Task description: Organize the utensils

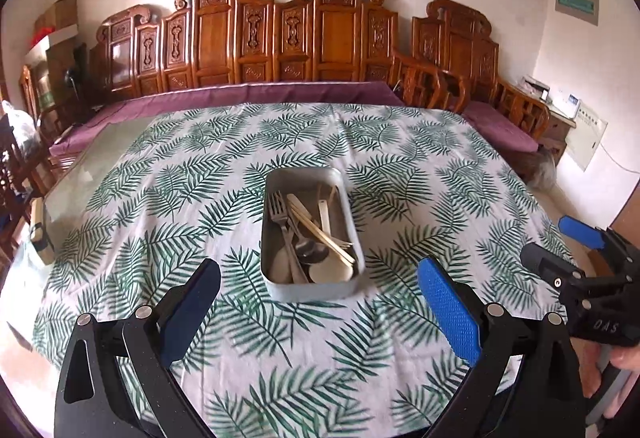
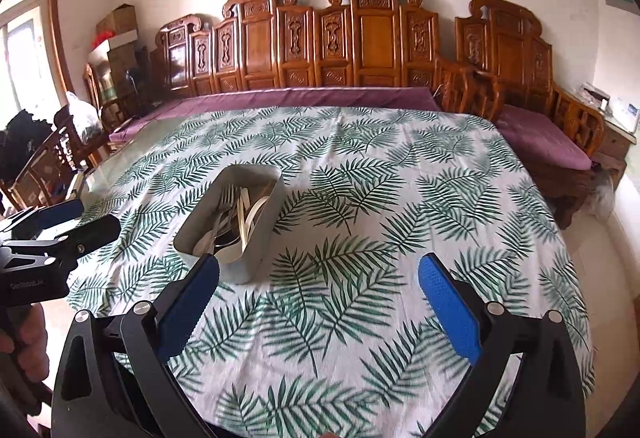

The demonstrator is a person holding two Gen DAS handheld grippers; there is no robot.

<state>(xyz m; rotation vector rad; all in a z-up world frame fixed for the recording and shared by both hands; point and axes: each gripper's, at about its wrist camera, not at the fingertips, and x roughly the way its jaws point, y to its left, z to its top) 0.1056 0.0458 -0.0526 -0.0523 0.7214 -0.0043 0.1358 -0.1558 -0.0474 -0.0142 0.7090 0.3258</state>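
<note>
One metal tray (image 1: 276,288) holds one fork (image 1: 280,212), two metal spoons (image 1: 310,252), and several pale utensils (image 1: 326,214), not countable.

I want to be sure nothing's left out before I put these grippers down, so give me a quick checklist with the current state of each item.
1. Left gripper open, nothing between the fingers: ok.
2. Right gripper open, nothing held: ok.
3. Utensils, fork and chopsticks among them, inside the metal tray: ok.
4. No stray utensil on the leaf-print tablecloth: ok in both views.
5. Tray upright, well away from the table edge: ok.
6. Utensils sorted by type: not ok, they lie crossed.
</note>
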